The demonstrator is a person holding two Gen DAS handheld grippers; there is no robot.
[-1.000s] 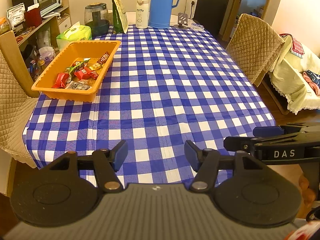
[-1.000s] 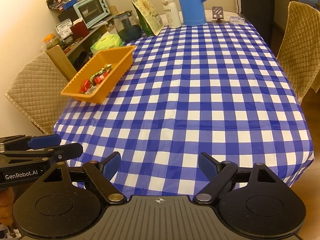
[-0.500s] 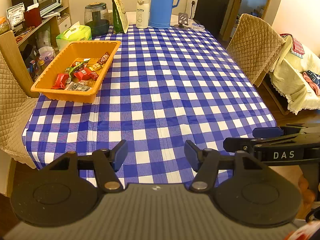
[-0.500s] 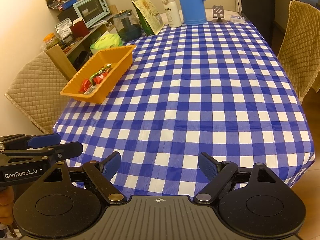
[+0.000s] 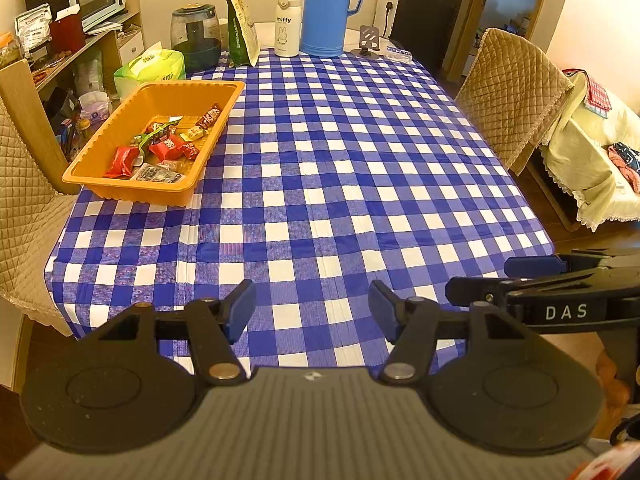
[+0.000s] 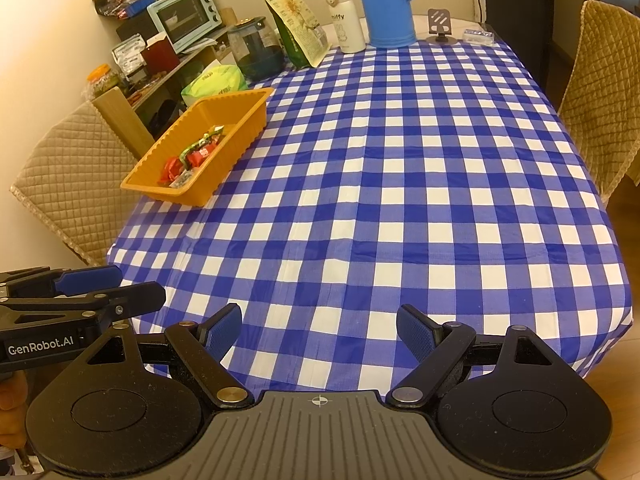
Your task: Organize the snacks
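Note:
An orange tray (image 5: pixel 105 151) sits at the table's left edge and holds several wrapped snacks (image 5: pixel 160 148), mostly red. It also shows in the right wrist view (image 6: pixel 236 131), with the snacks (image 6: pixel 192 158) inside. My left gripper (image 5: pixel 312 312) is open and empty, over the table's near edge. My right gripper (image 6: pixel 319 332) is open and empty, also at the near edge. Each gripper shows in the other's view, the right one (image 5: pixel 520 280) at the right and the left one (image 6: pixel 100 284) at the left. Both are far from the tray.
The table has a blue-and-white checked cloth (image 5: pixel 340 168). At its far end stand a blue jug (image 5: pixel 330 8), a white bottle (image 5: pixel 288 24), a green bag (image 5: pixel 240 24), a glass jar (image 5: pixel 196 38) and a tissue pack (image 5: pixel 152 66). Quilted chairs stand at left (image 5: pixel 20 216) and right (image 5: pixel 516 92).

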